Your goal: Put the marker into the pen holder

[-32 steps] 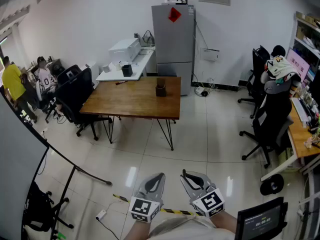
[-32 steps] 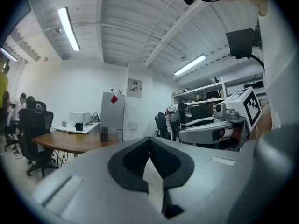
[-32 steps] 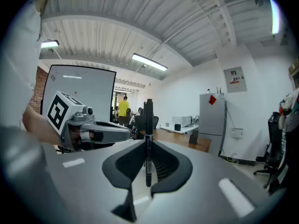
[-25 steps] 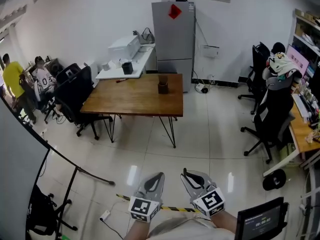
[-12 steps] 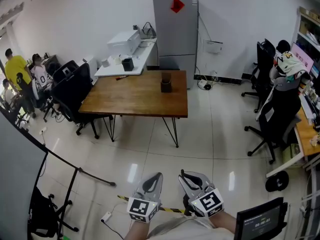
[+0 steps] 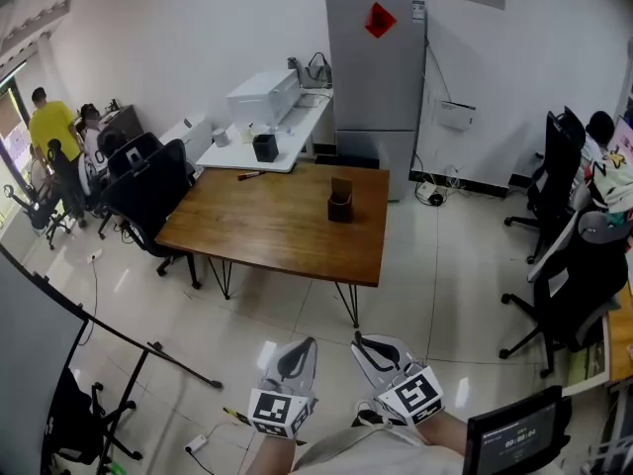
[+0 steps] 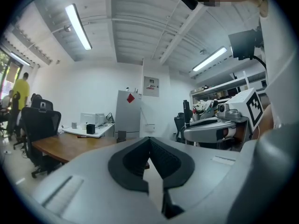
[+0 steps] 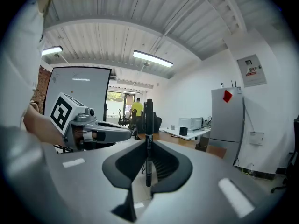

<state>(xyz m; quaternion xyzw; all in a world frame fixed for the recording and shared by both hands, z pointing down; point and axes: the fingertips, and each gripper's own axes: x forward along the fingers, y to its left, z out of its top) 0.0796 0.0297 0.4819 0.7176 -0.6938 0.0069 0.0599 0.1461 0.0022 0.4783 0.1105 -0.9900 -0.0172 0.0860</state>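
1. The black marker (image 8: pixel 148 139) is sitting pinched between the two jaws of the right gripper (image 8: pixel 148 149). It is standing crosswise to them, with its longer end poking up past the pads.
2. The right gripper is clenching on the marker, low in front of the person and over the pale tiled floor (image 6: pixel 425 295).
3. The left gripper (image 6: pixel 305 349) is hanging just beside the right one. Its jaws are pressing together at the tips with nothing between them.
4. The pen holder (image 6: pixel 340 204), a small dark box, is standing upright on the wooden table (image 6: pixel 267 231). It is sitting toward the far right part of the top, well apart from both grippers.
5. The table is standing out in the room ahead of the person on thin black legs.
6. A black office chair (image 6: pixel 148 181) is sitting at the table's left end.
7. A white desk (image 6: pixel 287 142) is running behind the table and carrying a white printer (image 6: pixel 262 95). A small black box (image 6: pixel 265 147) is on it too.
8. A grey fridge (image 6: pixel 376 77) is standing against the back wall beside that desk.
9. A person in a yellow shirt (image 6: pixel 45 122) is standing at the far left.
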